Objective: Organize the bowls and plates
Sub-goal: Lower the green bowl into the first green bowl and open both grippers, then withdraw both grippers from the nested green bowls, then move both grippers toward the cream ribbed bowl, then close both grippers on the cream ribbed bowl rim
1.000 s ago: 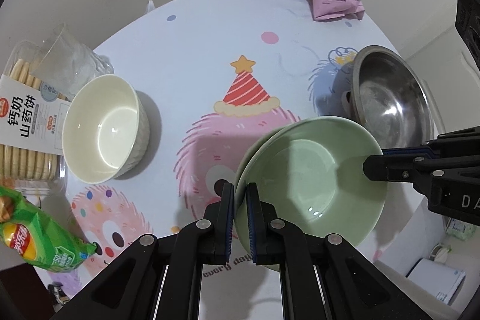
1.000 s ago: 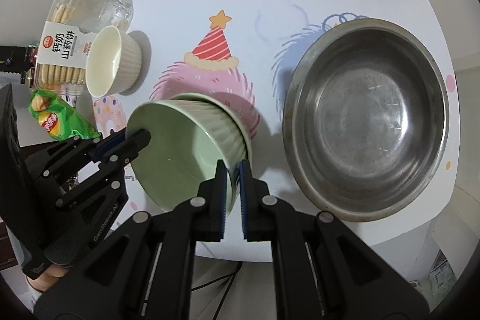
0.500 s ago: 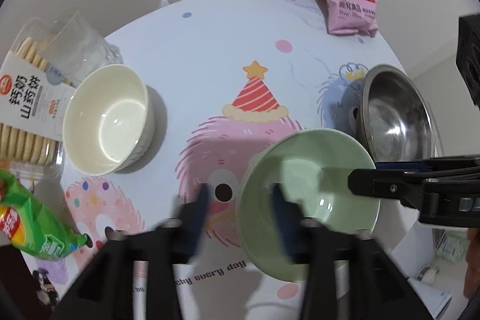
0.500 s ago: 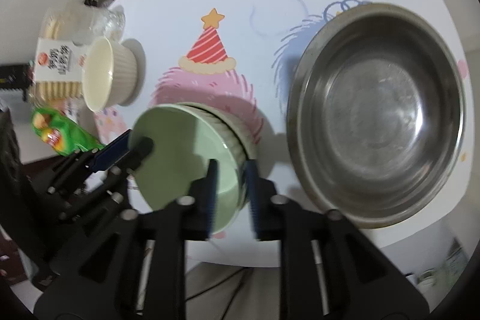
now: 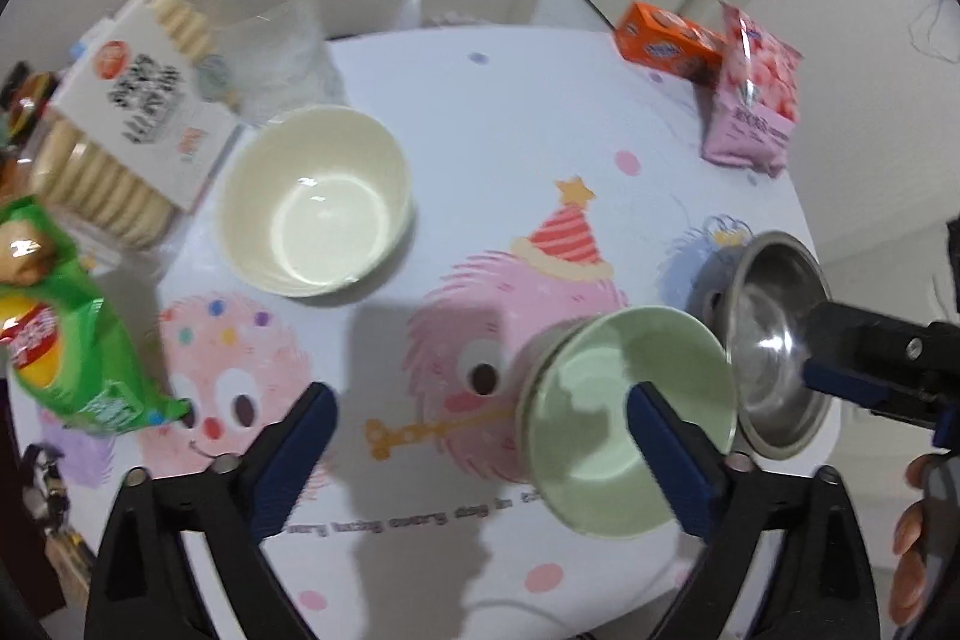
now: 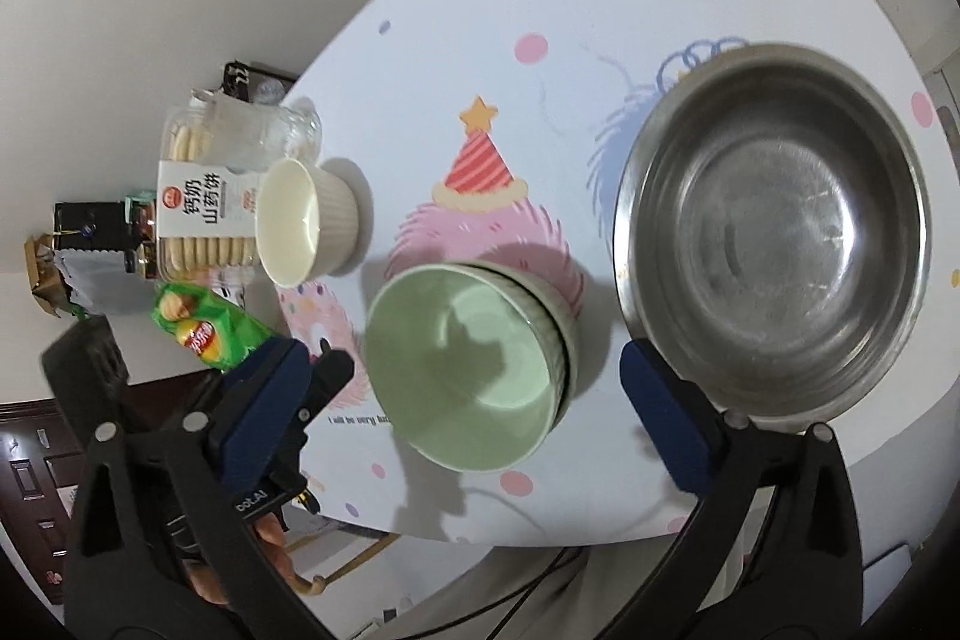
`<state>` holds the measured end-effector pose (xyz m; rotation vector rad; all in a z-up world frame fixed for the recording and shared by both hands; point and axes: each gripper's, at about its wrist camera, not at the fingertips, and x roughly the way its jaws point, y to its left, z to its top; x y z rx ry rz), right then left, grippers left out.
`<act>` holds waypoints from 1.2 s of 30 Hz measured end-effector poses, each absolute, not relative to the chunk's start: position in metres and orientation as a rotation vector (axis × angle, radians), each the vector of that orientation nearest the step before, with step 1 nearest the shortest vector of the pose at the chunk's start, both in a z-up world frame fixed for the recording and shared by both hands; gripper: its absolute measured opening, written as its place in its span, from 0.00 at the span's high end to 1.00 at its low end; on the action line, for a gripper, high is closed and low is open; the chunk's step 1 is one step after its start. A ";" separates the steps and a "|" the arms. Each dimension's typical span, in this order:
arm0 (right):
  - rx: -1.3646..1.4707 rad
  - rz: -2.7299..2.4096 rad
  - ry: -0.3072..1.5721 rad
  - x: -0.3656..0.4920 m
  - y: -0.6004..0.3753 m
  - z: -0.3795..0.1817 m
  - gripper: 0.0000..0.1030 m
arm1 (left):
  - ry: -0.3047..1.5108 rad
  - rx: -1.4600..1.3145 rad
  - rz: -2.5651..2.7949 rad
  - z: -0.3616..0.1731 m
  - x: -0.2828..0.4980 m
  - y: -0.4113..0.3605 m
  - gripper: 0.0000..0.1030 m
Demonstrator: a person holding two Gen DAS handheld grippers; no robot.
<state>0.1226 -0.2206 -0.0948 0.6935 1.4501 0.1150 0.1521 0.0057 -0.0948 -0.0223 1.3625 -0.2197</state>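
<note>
Two pale green bowls (image 5: pixel 624 418) sit nested on the round printed table, also in the right wrist view (image 6: pixel 468 364). A cream ribbed bowl (image 5: pixel 318 202) stands to their left, seen too in the right wrist view (image 6: pixel 300 220). A large steel bowl (image 6: pixel 774 232) stands to their right, at the edge in the left wrist view (image 5: pixel 774 340). My left gripper (image 5: pixel 480 436) is open and empty, above and back from the green bowls. My right gripper (image 6: pixel 468 400) is open and empty, its fingers wide either side of the green bowls.
A biscuit box (image 5: pixel 120 124) and a clear glass mug (image 5: pixel 270 46) stand at the table's left. A green snack bag (image 5: pixel 66 328) lies near the left edge. An orange box (image 5: pixel 666 40) and a pink snack bag (image 5: pixel 756 94) lie at the far side.
Both grippers were shut on the rim of the green bowl. Both have opened wide, let it go and pulled back; the bowl now rests nested in the other green bowl.
</note>
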 end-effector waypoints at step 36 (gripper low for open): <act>0.383 0.248 1.629 0.249 -0.088 -0.137 0.00 | 1.336 -0.259 0.138 -0.116 0.218 0.123 0.00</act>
